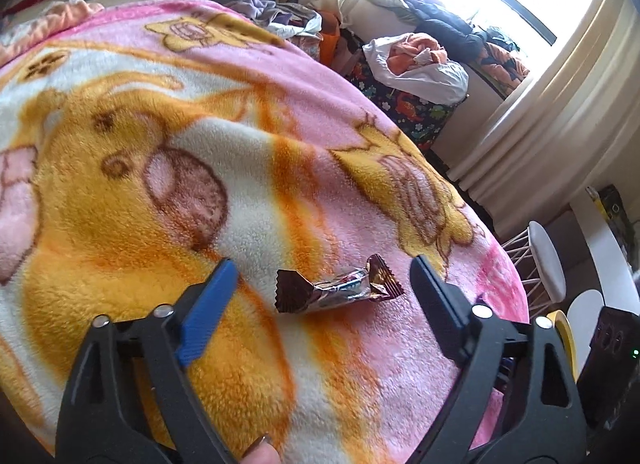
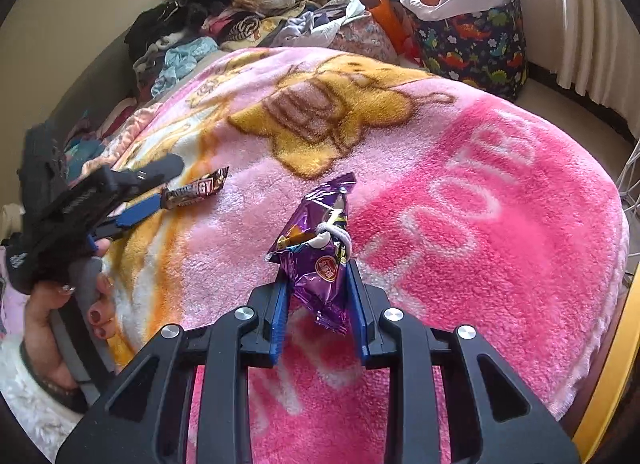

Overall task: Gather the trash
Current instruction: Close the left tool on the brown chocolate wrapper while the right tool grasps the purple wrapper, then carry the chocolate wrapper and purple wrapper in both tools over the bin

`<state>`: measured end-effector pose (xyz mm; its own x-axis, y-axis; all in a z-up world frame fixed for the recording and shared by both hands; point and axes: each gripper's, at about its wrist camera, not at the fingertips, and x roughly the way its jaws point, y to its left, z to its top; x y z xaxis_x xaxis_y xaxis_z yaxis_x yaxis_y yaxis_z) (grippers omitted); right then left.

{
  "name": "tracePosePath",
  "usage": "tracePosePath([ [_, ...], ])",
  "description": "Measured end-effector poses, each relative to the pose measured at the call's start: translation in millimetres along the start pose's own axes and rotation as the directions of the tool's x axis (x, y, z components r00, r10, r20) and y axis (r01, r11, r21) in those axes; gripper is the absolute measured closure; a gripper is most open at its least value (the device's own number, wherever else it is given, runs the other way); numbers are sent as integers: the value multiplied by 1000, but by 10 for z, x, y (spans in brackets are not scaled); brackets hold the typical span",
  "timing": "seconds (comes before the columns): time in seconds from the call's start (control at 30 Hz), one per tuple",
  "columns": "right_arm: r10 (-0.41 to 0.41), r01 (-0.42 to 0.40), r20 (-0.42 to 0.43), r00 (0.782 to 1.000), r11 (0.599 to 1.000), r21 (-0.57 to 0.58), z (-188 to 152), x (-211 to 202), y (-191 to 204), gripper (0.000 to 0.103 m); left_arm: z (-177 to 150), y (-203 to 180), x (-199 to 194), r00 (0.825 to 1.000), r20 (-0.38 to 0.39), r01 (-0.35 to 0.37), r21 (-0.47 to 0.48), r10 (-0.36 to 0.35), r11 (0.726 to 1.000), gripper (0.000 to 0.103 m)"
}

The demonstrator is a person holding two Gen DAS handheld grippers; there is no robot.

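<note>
Right gripper (image 2: pixel 320 300) has its blue pads pressed onto a crumpled purple snack packet (image 2: pixel 320 256), which stands up off the pink fleece blanket (image 2: pixel 500 232). Left gripper (image 1: pixel 322 292) hangs spread wide over a brown candy wrapper (image 1: pixel 340 286) lying flat on the same blanket, the wrapper between its fingers but untouched. So one piece looks secured and one is not yet taken; neither has gone into a bin, and none is visible. Beyond, heaped clothes (image 2: pixel 224 7) and a dinosaur-print basket (image 2: pixel 476 47) line the bed's far side.
</note>
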<state>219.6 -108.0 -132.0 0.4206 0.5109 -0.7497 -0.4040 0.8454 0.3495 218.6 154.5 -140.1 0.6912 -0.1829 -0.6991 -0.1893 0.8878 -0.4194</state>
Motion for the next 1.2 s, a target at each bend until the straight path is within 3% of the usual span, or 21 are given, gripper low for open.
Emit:
tracePosePath([
  [0.2,10,-11,60,998,1000,27,-77,-284,-66,78,-34,-61,30,1000,-16,-11,24,11,1000,48],
  [0.3,13,-17,88,996,999,46,-115,-432,-106,78,-59,-122,56,999,-30,-27,47,29,999,69],
  [0.4,11,-18,111,994,998,60,-156,-577,-149,78,-89,-184,66,999,-35,-24,56,26,998,78],
  [0.77,-31,10,196,980,994,108,-235,-1049,-368,78,-256,-764,-45,998,-40,56,154,-50,986,82],
  [1.2,-105,44,260,960,973,227,-426,-1514,-833,78,-448,-1552,-214,986,-52,164,280,-155,946,83],
])
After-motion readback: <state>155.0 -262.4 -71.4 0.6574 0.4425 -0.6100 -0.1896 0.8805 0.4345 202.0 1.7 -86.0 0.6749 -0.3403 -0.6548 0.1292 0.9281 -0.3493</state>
